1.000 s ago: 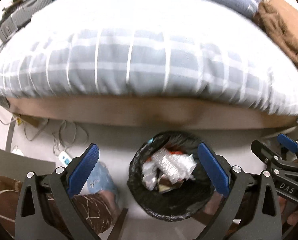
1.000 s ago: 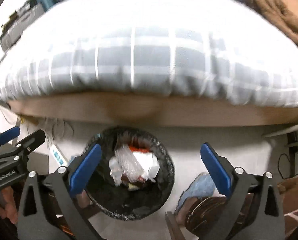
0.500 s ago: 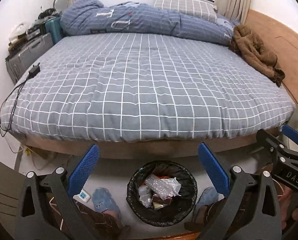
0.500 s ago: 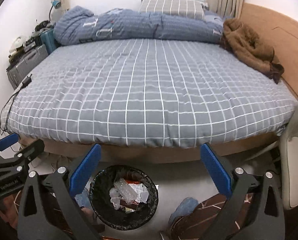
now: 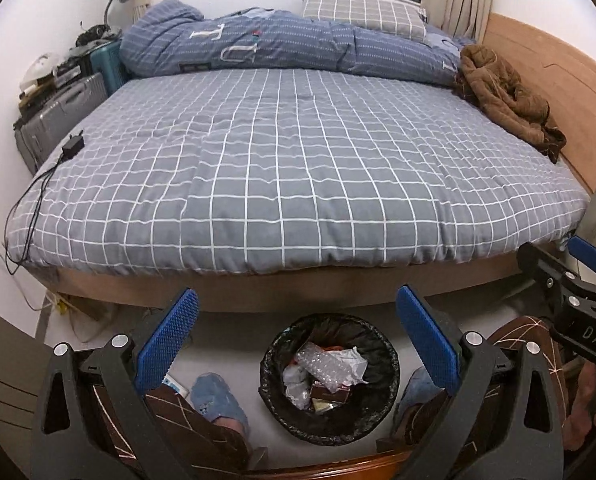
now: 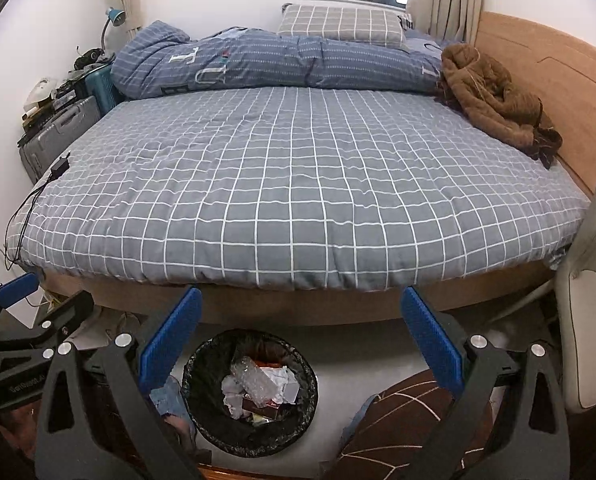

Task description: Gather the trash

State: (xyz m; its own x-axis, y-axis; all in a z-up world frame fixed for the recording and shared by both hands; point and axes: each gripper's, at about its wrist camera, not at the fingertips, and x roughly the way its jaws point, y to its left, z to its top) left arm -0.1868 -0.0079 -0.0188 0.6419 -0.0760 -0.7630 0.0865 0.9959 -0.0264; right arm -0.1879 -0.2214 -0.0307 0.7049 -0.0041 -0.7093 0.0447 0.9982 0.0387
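Left wrist view has lifted from the trash bin to the bed; left gripper and right gripper both released, empty; trash binned, collection seemingly finished

The bed cover is soft matt cloth, lightly creased; the brown jacket looks fleecy and rough. The headboard is smooth wood. A glossy black plastic liner wraps the bin — inside, crinkled clear plastic and crumpled paper. Gripper pads are blue, finely ribbed — the arms matt black.
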